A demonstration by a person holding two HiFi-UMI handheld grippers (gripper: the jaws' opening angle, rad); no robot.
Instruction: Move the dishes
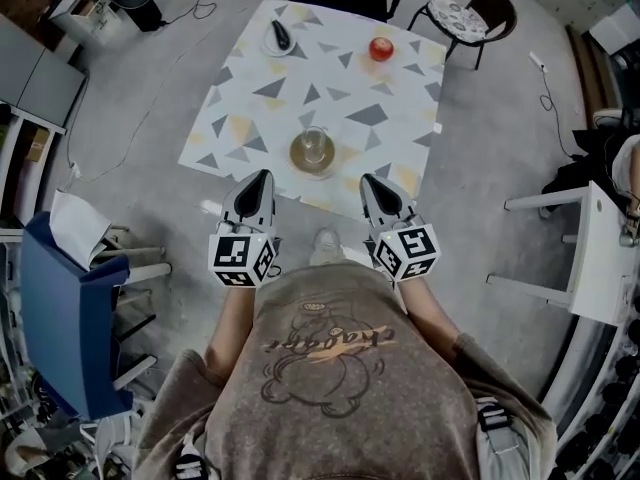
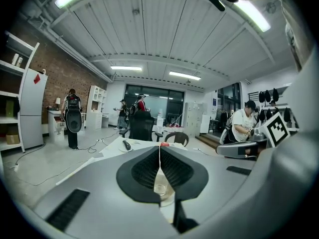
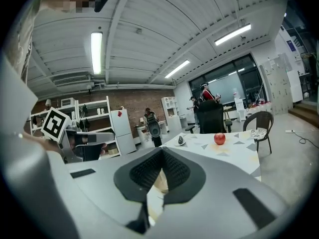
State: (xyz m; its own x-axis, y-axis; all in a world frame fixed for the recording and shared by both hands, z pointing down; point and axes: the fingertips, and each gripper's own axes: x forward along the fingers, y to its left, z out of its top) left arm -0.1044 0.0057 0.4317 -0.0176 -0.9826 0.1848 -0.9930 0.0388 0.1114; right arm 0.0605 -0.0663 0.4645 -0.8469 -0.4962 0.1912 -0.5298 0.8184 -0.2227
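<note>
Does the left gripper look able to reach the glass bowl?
Probably yes: the glass bowl sits close ahead, with nothing between it and the left gripper, whose jaws are shut.

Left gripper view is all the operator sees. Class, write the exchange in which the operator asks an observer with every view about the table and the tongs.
Operator: Something glassy shows behind my tongs. Where does it stand?
Observer: It is a glass bowl near the near edge of the table, ahead of the gap between the left gripper and the right gripper.
Operator: Are the right gripper's tongs open?
Observer: No, its own view shows them shut, with nothing between them.
Operator: What is the red speck past my tongs?
Observer: An apple, alone on the table's far right part, well apart from the small plate at the far left.
</note>
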